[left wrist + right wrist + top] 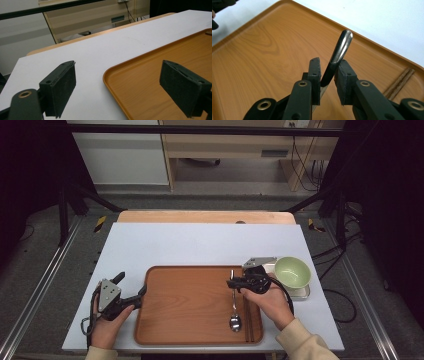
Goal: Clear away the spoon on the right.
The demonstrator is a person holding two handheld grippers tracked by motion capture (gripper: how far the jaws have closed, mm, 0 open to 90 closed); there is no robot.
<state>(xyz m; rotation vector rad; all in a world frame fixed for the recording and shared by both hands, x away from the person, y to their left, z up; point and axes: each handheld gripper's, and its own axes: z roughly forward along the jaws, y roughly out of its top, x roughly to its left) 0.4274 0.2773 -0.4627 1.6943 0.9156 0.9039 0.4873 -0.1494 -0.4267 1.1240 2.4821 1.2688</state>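
Gripping one spoon (337, 58), two chopsticks (400, 83) alongside

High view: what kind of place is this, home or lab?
Probably a lab recording station, not a home: a black metal frame surrounds the table, cables trail across the floor, and the wooden tray, spoon and green bowl look like staged props.

A white-topped table (200, 242) with a wooden far edge stands on grey floor (40, 270). Black frame bars (200, 129) cross overhead; light wooden furniture (225, 145) and cables (305, 165) occupy the far side.
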